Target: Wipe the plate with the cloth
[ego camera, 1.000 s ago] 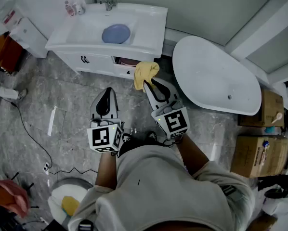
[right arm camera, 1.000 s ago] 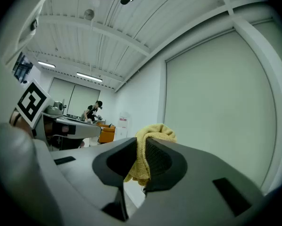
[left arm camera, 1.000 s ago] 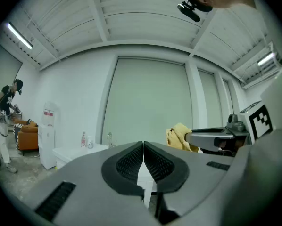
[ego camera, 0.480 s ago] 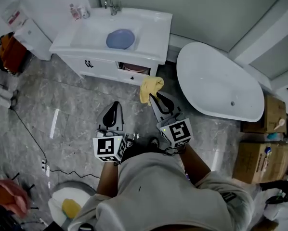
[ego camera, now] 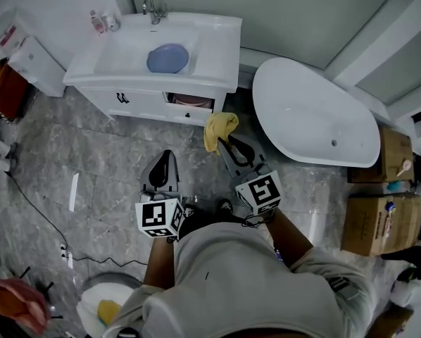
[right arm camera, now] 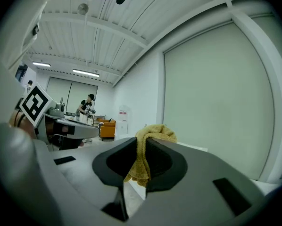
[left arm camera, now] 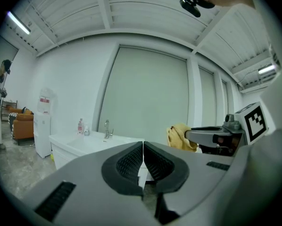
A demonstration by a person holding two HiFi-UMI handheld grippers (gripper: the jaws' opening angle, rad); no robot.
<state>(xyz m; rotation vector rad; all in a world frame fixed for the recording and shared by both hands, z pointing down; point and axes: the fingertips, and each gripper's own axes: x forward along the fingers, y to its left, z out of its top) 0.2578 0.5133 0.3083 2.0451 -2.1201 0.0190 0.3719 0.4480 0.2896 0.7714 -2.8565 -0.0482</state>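
The blue plate (ego camera: 167,58) lay flat in the basin of the white washstand (ego camera: 221,44), toward the basin's right side and in front of the tap (ego camera: 153,9) at the back edge. The yellow cloth (ego camera: 220,129) was well away from it, out in front of the washstand's front edge and above the grey floor (ego camera: 91,160). It was pinched between the jaws of the right gripper (ego camera: 225,144), bunched above them with a tail hanging below. The left gripper (ego camera: 165,162) hung beside the right one, its jaws pressed together with nothing between them. A white bathtub (ego camera: 309,118) stood to the right of the washstand, with cardboard boxes (ego camera: 376,224) beyond it.
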